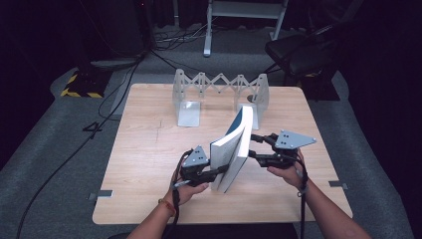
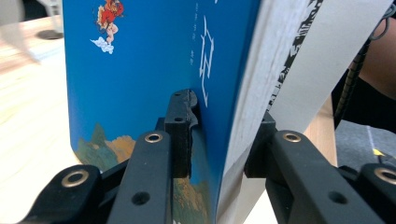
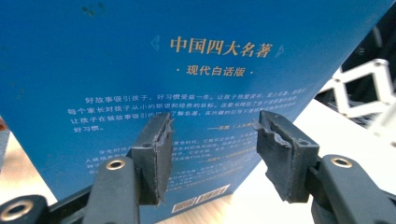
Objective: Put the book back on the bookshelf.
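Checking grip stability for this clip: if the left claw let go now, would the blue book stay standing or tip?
Probably tip: the blue book stands on its bottom edge, leaning. It looks thick and stiff, so likely to fall whole rather than flop. The left claw clamps it; the right claw is open beside its cover.

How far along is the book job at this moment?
Done: the left gripper clamps the blue book, which is upright on the table. In hand: the open right gripper faces its back cover. Left: probably shelving it in the expandable bookend rack.
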The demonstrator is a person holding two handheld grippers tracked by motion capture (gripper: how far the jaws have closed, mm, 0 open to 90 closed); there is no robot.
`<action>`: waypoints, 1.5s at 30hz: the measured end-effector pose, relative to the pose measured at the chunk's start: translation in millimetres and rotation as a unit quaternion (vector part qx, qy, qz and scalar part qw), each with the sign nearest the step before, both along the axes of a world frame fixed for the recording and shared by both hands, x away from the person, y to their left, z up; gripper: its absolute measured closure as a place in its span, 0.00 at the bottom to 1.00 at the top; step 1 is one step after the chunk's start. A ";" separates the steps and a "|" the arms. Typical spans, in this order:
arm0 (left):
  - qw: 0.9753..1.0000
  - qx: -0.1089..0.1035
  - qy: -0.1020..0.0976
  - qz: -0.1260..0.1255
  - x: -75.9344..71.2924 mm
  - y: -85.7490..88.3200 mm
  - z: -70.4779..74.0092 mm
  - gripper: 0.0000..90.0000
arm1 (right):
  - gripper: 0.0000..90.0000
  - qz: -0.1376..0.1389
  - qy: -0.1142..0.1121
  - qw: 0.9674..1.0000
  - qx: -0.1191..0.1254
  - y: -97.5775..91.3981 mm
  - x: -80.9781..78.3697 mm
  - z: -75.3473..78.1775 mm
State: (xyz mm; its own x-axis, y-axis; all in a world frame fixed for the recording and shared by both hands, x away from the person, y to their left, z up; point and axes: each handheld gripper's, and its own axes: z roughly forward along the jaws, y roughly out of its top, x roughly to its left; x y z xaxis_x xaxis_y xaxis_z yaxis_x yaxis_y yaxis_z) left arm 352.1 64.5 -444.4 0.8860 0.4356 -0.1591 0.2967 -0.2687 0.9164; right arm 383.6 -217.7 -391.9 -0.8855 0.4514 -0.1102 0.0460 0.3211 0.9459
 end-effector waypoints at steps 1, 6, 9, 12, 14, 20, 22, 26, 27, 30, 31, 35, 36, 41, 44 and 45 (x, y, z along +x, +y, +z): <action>1.000 0.001 -0.001 -0.003 2.2 -6.3 -0.3 0.78 | 0.51 -0.006 -0.001 1.000 0.000 -6.5 -1.1 0.2; 1.000 0.007 -0.012 -0.016 5.8 -23.1 2.1 0.77 | 0.51 -0.029 -0.001 1.000 0.001 -29.4 -6.8 -0.6; 1.000 0.017 -0.017 -0.015 4.5 -25.1 4.0 0.76 | 0.51 -0.028 -0.001 1.000 0.012 -35.4 -11.2 -2.2; 0.999 0.025 -0.025 -0.003 0.0 -25.9 4.7 0.76 | 0.51 -0.025 -0.005 1.000 0.014 -35.1 -15.2 -0.9; 0.999 0.026 -0.028 0.000 -1.4 -24.9 4.3 0.74 | 0.51 -0.026 -0.010 1.000 0.015 -33.1 -18.1 -0.5; 0.998 0.050 -0.042 0.003 -4.4 -22.3 7.9 0.70 | 0.52 -0.022 -0.010 1.000 0.009 -27.6 -20.6 -2.8; 0.997 0.057 -0.045 0.001 -5.6 -21.5 9.5 0.68 | 0.51 -0.019 -0.010 1.000 0.004 -26.3 -21.1 -4.6; 0.996 0.070 -0.048 -0.002 -10.1 -19.9 11.5 0.67 | 0.51 -0.013 -0.009 1.000 -0.002 -23.8 -22.1 -7.4; 0.996 0.076 -0.047 -0.006 -11.2 -19.2 12.0 0.65 | 0.51 -0.011 -0.009 1.000 -0.005 -23.1 -22.4 -8.1; 0.994 0.092 -0.049 -0.014 -17.1 -17.6 13.8 0.63 | 0.51 -0.007 -0.011 1.000 -0.011 -20.5 -24.3 -9.2; 0.994 0.092 -0.048 -0.015 -19.1 -16.5 14.3 0.61 | 0.51 -0.006 -0.011 1.000 -0.014 -19.0 -25.4 -9.6; 0.993 0.102 -0.051 -0.016 -27.7 -11.9 14.0 0.49 | 0.51 -0.001 -0.015 1.000 -0.018 -15.4 -26.9 -10.4; 0.993 0.105 -0.052 -0.012 -30.3 -12.5 13.5 0.45 | 0.51 0.001 -0.014 1.000 -0.017 -14.8 -26.9 -10.7; 0.993 0.110 -0.049 -0.011 -36.8 -20.9 11.6 0.29 | 0.50 0.007 -0.014 1.000 -0.024 -7.6 -28.8 -12.1; 0.992 0.114 -0.053 0.007 -41.7 -31.1 8.9 0.24 | 0.50 0.009 -0.014 1.000 -0.027 -4.6 -29.3 -12.5; 0.991 0.118 -0.056 0.018 -43.3 -34.2 8.0 0.22 | 0.50 0.008 -0.014 1.000 -0.027 -2.1 -29.2 -12.8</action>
State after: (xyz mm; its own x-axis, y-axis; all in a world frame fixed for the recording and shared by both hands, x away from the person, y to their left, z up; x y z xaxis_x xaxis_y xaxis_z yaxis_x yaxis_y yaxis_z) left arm 308.8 30.2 -436.4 0.8755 0.4806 0.0496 0.2102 -0.4713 0.8566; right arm 354.4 -219.8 -404.7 -0.8887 0.4300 -0.1593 0.0137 0.3721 0.9281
